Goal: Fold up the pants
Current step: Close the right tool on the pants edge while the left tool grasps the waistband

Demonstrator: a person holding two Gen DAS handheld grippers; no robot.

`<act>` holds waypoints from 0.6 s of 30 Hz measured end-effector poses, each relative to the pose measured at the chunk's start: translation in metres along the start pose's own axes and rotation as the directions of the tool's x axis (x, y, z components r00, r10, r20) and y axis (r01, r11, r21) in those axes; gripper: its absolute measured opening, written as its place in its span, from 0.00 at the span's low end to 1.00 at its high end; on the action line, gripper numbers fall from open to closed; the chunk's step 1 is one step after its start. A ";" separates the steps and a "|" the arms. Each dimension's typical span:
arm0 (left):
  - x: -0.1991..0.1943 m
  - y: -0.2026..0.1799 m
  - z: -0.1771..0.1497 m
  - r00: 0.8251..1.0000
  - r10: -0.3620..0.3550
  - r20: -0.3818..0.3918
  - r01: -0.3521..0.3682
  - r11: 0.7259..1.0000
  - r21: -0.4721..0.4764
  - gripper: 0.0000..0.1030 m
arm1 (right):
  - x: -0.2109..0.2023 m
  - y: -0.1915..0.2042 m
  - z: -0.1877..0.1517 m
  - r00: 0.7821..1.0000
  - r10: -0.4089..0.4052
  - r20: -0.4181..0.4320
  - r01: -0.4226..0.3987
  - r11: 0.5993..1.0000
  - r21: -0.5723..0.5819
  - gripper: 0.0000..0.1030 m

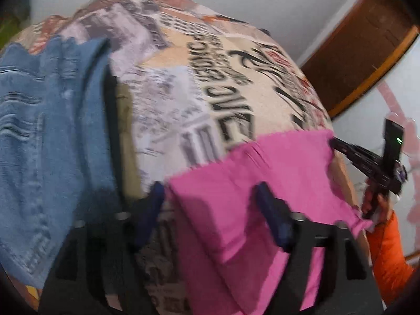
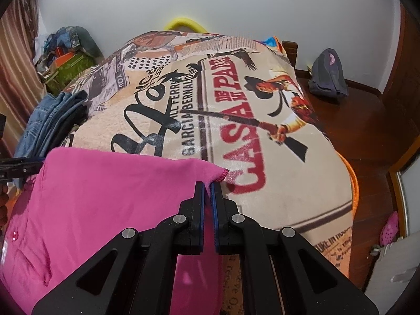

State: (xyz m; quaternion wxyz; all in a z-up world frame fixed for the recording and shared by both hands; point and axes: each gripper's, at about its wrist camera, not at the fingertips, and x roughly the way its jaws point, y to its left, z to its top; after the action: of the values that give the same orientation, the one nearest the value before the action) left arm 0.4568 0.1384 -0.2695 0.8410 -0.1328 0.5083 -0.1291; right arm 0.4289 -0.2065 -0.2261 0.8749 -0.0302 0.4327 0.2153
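Presently, the pants (image 2: 86, 210), bright pink, lie on the bed (image 2: 275, 183) at its near edge, over the printed blanket. They appear already doubled, with a fold line along the far side; how many layers there are cannot be told.

Right gripper (image 2: 207, 186): its fingers are pressed nearly together, pinching the cloth just behind the right far corner of the pants, where a stitched hem shows. Judgement: the corner is held so that the layer can be carried or pulled taut for the next fold.

Left gripper (image 1: 210, 197): its fingers (image 1: 265, 197) stand spread apart over the left end of the pants. One fingertip sits at the edge of the pink cloth, the other above its surface. This view is blurred, so contact cannot be confirmed; nothing is gripped. Judgement: it is placed there to take the matching corner, so both ends can move together and the fold stays square.

A stack of jeans (image 2: 52, 120) lies at the left edge of the bed, near the pants but apart from them.

Risk, as judged: a one-sided pull would skew the fold.
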 end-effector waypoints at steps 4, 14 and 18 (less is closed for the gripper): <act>0.014 -0.021 -0.003 0.996 0.087 -0.025 -0.084 0.993 0.085 0.84 | 0.004 -0.004 -0.003 0.999 -0.033 -0.014 0.033 0.999 -0.005 0.04; 0.014 -0.002 0.013 1.000 -0.020 -0.024 0.020 1.000 -0.008 0.45 | 0.008 -0.007 -0.006 0.999 -0.035 -0.016 0.035 0.999 0.002 0.04; 0.009 -0.013 0.010 1.000 -0.022 -0.002 0.022 1.000 0.009 0.23 | 0.001 -0.008 -0.004 1.000 -0.023 0.001 0.023 1.000 0.012 0.04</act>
State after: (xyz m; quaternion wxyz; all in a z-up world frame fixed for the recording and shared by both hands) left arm 0.4689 0.1243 -0.2677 0.8396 -0.1344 0.5072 -0.1407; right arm 0.4293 -0.2143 -0.2305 0.8778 -0.0297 0.4330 0.2027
